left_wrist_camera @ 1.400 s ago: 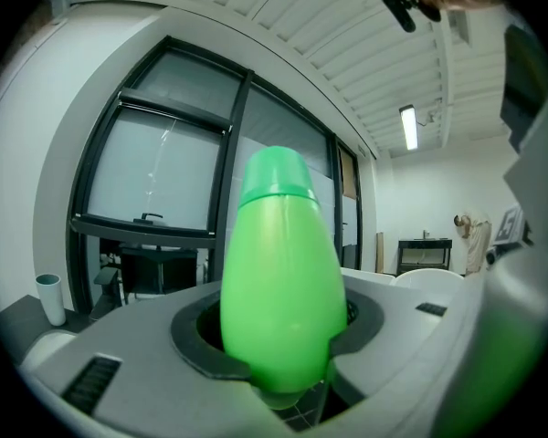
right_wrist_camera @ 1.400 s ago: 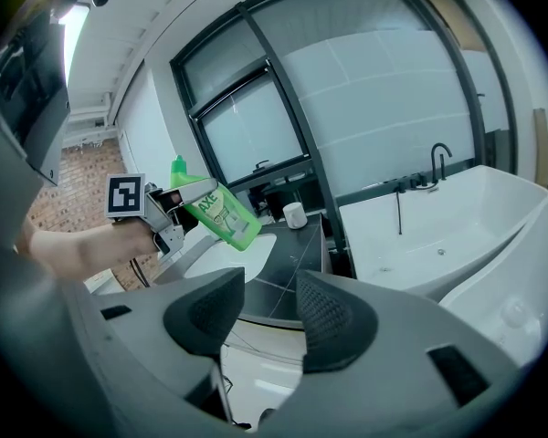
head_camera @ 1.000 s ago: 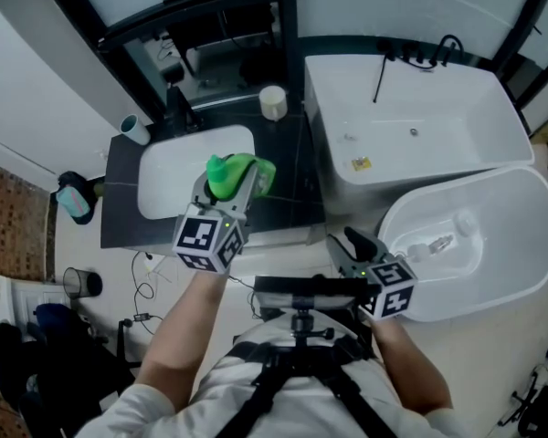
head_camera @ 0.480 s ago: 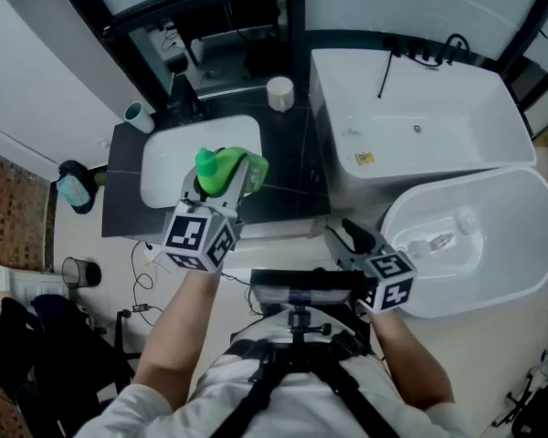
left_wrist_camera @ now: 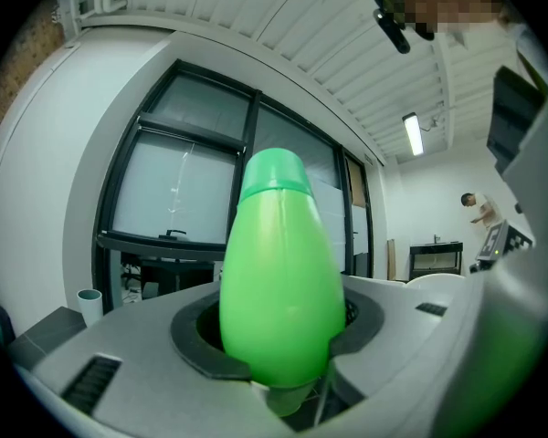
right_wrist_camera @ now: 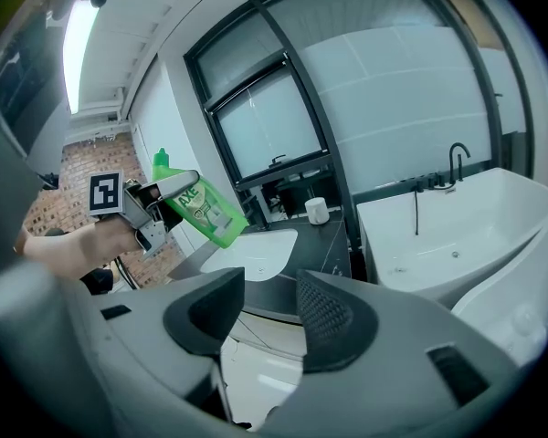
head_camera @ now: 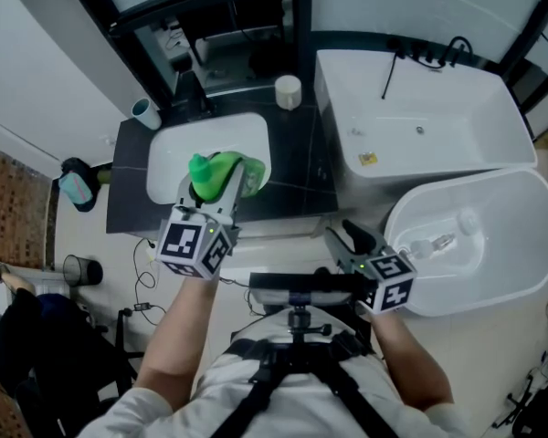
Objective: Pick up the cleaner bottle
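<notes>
The green cleaner bottle hangs in the air above the white sink, and my left gripper is shut on its body. In the left gripper view the bottle stands upright between the jaws, cap on top, and hides most of what lies ahead. The right gripper view shows the labelled bottle tilted in the left gripper, off to the left. My right gripper is low at the middle right, near the oval tub's rim. Its jaws stand open with nothing between them.
Under the bottle a white sink basin is set in a dark counter. On the counter stand a white jar and a pale cup. A rectangular bathtub and an oval tub fill the right. Cables lie on the floor at the left.
My left gripper has carried the bottle a little to the left, over the sink basin. The right gripper has barely shifted.
</notes>
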Demonstrator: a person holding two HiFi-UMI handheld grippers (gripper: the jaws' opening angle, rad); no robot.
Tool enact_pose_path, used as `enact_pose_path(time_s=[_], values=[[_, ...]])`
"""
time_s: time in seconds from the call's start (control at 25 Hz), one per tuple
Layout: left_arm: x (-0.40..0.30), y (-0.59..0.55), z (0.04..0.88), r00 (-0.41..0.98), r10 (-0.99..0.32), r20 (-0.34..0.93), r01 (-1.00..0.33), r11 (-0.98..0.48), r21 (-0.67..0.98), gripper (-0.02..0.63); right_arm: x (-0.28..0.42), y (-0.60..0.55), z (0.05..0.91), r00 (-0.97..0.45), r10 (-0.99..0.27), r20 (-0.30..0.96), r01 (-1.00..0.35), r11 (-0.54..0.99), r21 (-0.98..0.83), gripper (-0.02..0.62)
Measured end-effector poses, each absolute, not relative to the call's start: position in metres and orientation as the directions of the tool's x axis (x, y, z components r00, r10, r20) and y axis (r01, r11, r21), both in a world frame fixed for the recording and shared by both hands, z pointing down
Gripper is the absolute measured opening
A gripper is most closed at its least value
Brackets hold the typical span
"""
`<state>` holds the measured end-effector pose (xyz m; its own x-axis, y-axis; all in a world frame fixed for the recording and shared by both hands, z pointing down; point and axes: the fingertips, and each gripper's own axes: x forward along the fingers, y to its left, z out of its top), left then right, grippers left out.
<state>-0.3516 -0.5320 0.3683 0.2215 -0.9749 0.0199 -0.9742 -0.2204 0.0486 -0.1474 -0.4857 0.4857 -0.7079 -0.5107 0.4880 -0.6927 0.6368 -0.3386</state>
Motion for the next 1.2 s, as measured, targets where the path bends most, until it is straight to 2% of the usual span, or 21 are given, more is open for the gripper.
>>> enact_pose_path(time_s=[0.8, 1.2], values=[[-0.382, -0.484, 0.37, 0.199, -0.98, 0.016, -0.979, -0.199, 0.046, 0.17, -0.176, -0.464, 0.486, -0.716, -0.505, 0.483, -0.682, 0.653, -0.329, 0.179], [-0.394, -0.455, 0.372, 0.24, -0.971, 0.012, -0.97, -0.239, 0.043, 0.17, -0.19, -0.438, 0.488, -0.701, -0.519, 0.489, -0.698, 0.641, -0.319, 0.179]])
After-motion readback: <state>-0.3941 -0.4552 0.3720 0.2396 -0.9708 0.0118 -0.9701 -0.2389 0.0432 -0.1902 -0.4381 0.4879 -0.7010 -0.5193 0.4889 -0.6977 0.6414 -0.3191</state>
